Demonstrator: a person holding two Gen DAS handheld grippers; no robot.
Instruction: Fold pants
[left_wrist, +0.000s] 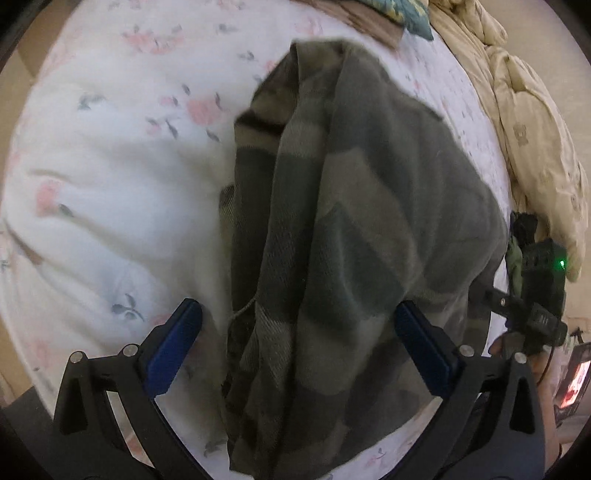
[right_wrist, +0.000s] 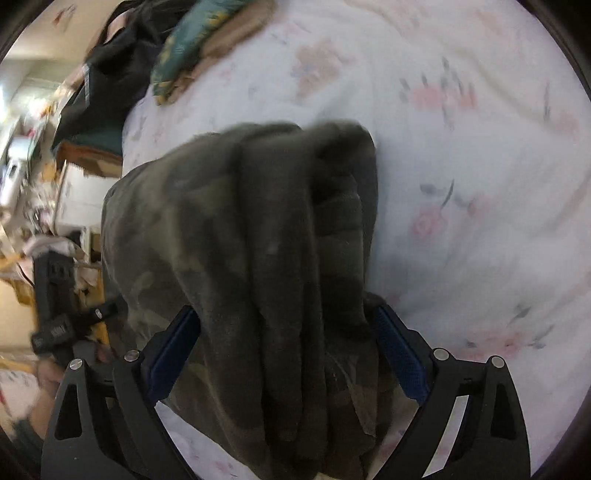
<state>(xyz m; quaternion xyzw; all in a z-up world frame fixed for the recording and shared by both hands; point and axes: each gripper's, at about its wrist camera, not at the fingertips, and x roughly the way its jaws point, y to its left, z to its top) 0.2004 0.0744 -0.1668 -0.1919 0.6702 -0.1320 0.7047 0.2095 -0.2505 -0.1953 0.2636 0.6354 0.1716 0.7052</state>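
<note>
A: So, where are the pants (left_wrist: 354, 229) now?

B: Lying on the bed sheet (left_wrist: 110, 184), gathered into a thick bundle of several layers. Seen from the right side, rounded fold edges stack up at the far end of the bundle, which suggests at least a couple of folds are already in.

A: And the tools?

B: The left gripper (left_wrist: 299, 347) has its jaws spread wide. Its right-hand pad sits at the bundle's edge and the other is clear over the sheet, so nothing is pinched. The right gripper (right_wrist: 284, 350) is wide open too, straddling the bundle; the cloth bulges up against both pads (it is blurry there), but I judge it released, not gripped.

A: Anything else near the pants?

B: A beige quilt (left_wrist: 528, 122) lies heaped beyond the bundle's right side, and a teal patterned cushion (right_wrist: 192, 40) sits past its far end. Both are apart from the bundle.

A: How much is left?

B: Little, I think. The bundle is compact but lumpy and a bit skewed, with one loose edge sagging on its left side. Squaring and flattening seem to be what remains.
</note>
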